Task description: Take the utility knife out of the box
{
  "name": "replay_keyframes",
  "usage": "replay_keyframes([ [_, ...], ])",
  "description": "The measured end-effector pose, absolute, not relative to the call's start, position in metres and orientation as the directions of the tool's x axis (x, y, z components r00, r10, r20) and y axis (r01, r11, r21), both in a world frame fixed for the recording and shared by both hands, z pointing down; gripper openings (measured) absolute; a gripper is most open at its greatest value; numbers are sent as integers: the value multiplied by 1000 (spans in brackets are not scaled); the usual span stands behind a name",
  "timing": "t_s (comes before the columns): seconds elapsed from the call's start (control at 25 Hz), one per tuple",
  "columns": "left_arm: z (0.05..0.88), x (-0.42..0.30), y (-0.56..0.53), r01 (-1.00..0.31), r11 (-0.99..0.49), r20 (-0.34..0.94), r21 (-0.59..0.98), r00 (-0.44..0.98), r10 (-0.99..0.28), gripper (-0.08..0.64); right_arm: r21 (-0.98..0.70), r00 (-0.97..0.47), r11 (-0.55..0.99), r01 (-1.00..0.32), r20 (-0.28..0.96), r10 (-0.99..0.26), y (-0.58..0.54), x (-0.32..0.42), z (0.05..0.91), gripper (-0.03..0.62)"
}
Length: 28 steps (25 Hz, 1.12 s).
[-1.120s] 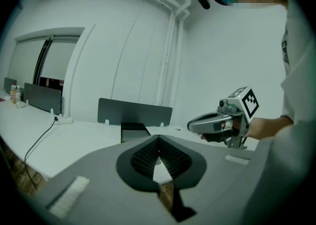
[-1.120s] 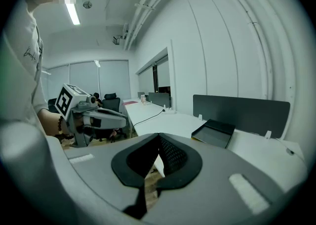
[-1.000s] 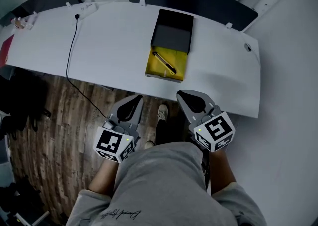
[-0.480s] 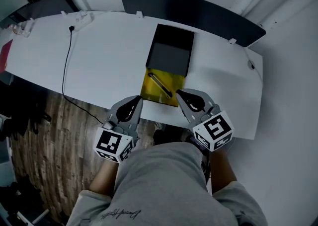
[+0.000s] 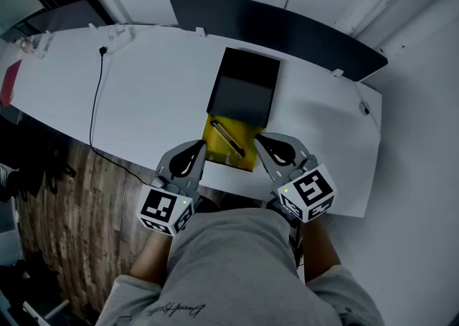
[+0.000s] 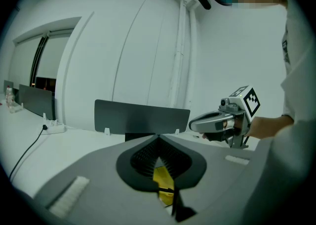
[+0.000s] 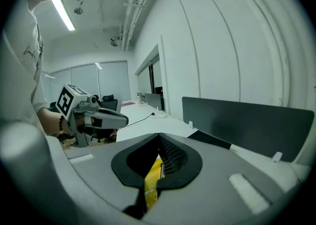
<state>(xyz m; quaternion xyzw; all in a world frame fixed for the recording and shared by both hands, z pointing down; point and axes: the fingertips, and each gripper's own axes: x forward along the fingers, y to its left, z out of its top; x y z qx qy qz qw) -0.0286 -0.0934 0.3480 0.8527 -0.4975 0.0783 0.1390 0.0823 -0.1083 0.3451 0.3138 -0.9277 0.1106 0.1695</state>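
yellow tray (image 5: 217, 152): slid out of black box (image 5: 244, 88), bench (image 5: 143, 95) edge at 6 o'clock
utility knife (image 5: 228, 137): in the tray, lying 10-to-4 o'clock
handling: likely light, stiff, slick (pinch mid-handle)
left tool (image 5: 199, 145), right tool (image 5: 261, 139): closed, empty

Person wears a light grey short-sleeved T-shirt (image 5: 237, 267) with dark cursive script (image 5: 176, 309) on the front; grey plastic left gripper (image 5: 199, 144) and right gripper (image 5: 259, 137), black-lined jaws, each bear a white marker cube (image 5: 308, 193) with black squares.
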Motion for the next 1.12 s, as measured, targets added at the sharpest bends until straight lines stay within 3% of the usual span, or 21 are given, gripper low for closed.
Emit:
replay_keyframes([
  [1.12, 392, -47, -140, -799, -569, 353, 195, 598, -719, 0, -105, -652, 708, -698, 502, -568, -146, 56, 394, 14],
])
